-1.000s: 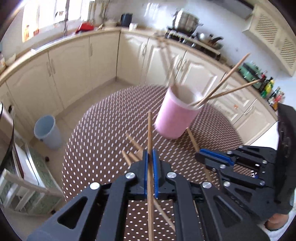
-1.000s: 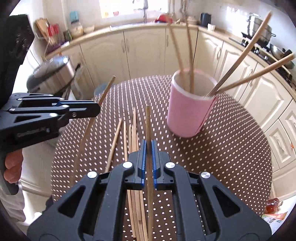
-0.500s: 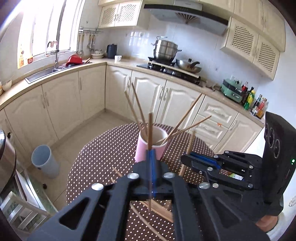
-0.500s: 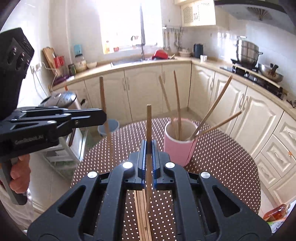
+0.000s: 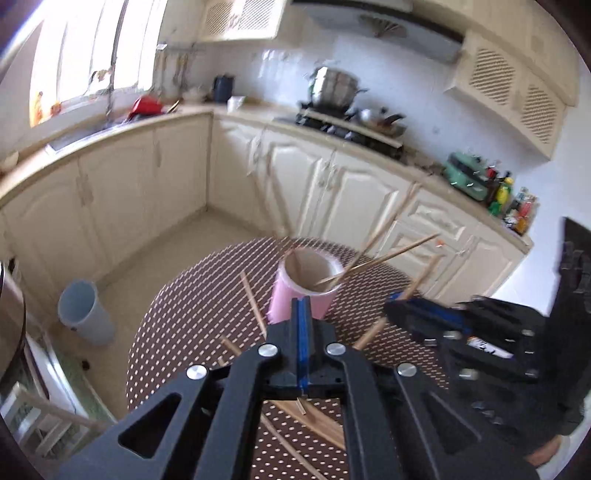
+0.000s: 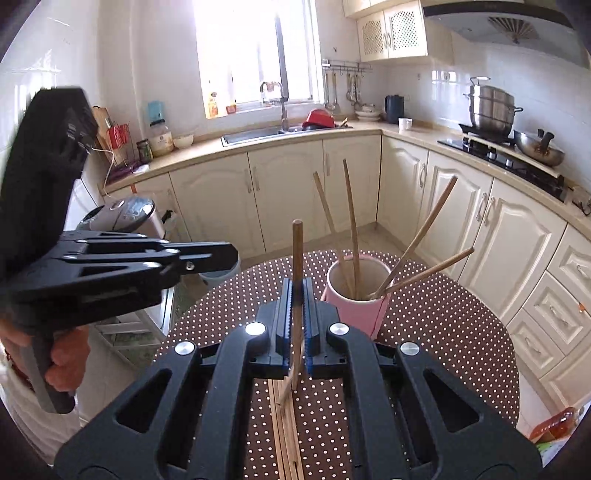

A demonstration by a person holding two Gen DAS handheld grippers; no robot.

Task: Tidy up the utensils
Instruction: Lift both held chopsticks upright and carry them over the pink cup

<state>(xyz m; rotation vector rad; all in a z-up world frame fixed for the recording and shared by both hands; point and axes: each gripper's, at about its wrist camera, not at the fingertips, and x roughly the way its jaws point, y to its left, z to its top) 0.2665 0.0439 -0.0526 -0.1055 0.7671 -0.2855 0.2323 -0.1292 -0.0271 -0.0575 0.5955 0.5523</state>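
Home kitchen, plainly. Cream cabinets (image 6: 284,195) running along the far walls under a beige counter (image 6: 266,142). Steel sink (image 6: 255,134) with tap below a bright window (image 6: 255,51). Stacked steamer pot (image 6: 491,109) and wok (image 6: 537,147) on the hob at far right, range hood (image 6: 506,22) overhead. Kettle (image 6: 394,108) in the corner, rice cooker (image 6: 122,218) at left. Near, a round desk (image 6: 443,321) in brown dotted cloth.

A round counter (image 6: 443,332) under a brown cloth dotted white carries an upright pink cup (image 6: 360,308) of chopsticks and, nearer the cameras, loose wooden chopsticks (image 6: 286,428) lying side by side.
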